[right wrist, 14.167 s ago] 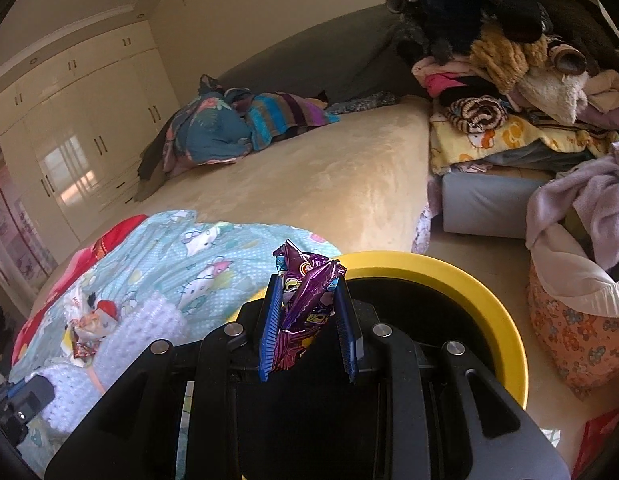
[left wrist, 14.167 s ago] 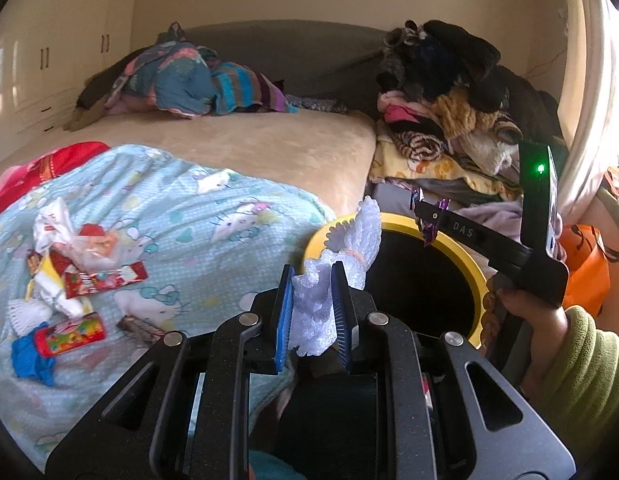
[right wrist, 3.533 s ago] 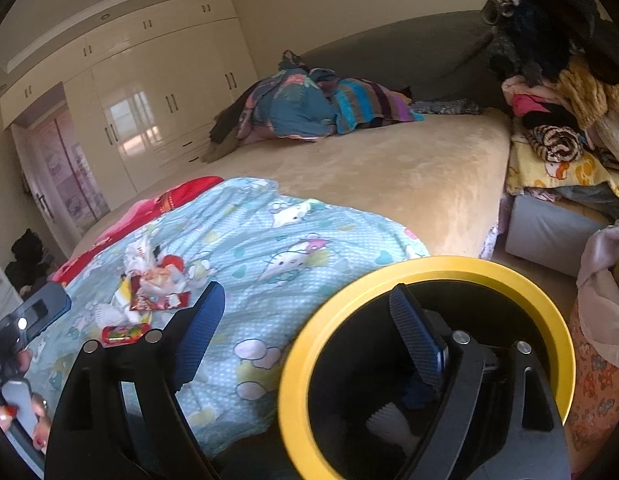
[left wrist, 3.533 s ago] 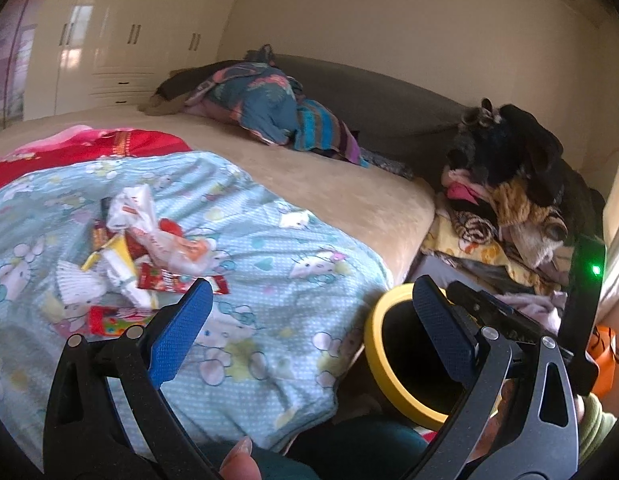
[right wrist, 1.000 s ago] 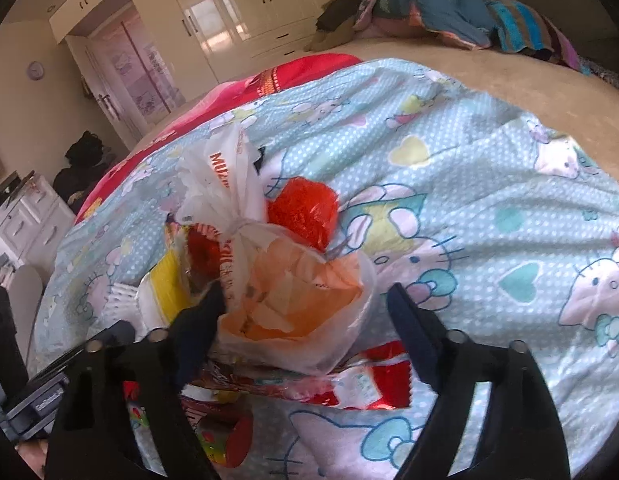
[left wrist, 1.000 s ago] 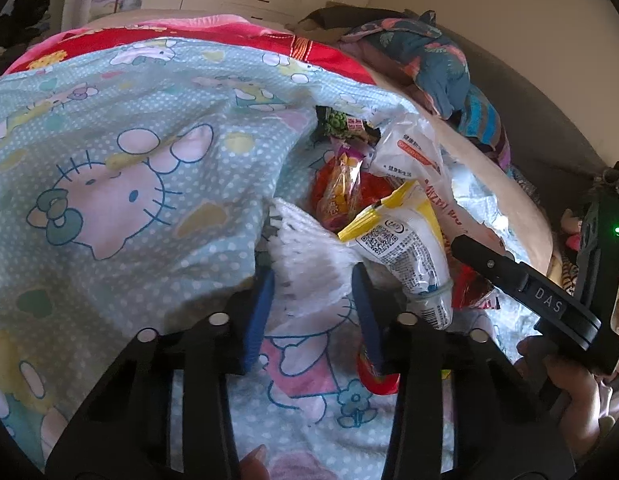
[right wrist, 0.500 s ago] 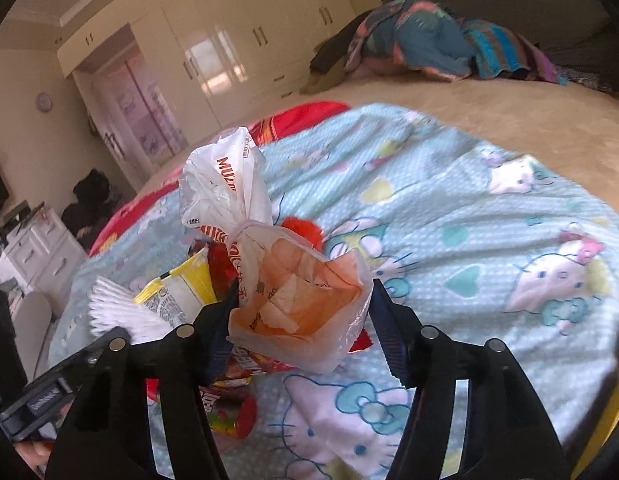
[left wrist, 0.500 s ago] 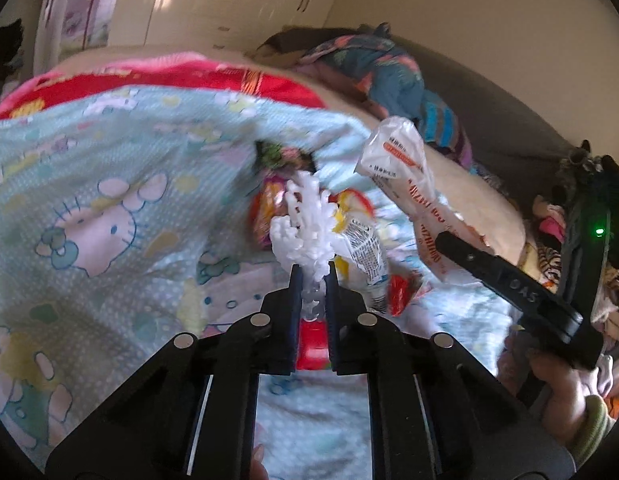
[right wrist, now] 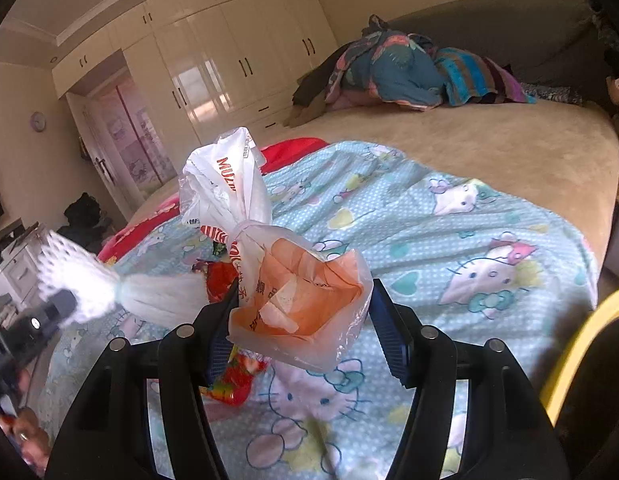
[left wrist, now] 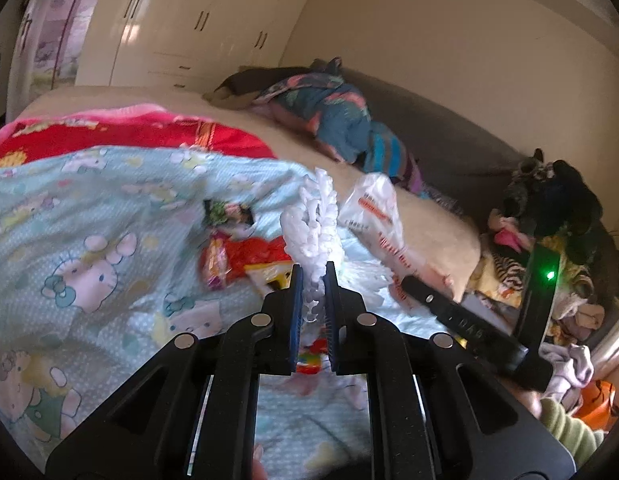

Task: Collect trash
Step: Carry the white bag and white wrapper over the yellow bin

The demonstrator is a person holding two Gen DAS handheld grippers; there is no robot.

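Clamped nearly shut, the left gripper [left wrist: 312, 276] pinches a thin edge of the white foam net [left wrist: 311, 224] so it lifts clear of the wrappers [left wrist: 245, 260] left on the blue blanket [left wrist: 89, 248]. With jaws half spread, the right gripper [right wrist: 303, 312] squeezes the bulging plastic bag [right wrist: 293, 300] by its sides, held above the blanket. Both loads look ready to go to the yellow-rimmed bin [right wrist: 581, 344] at the bed's edge.
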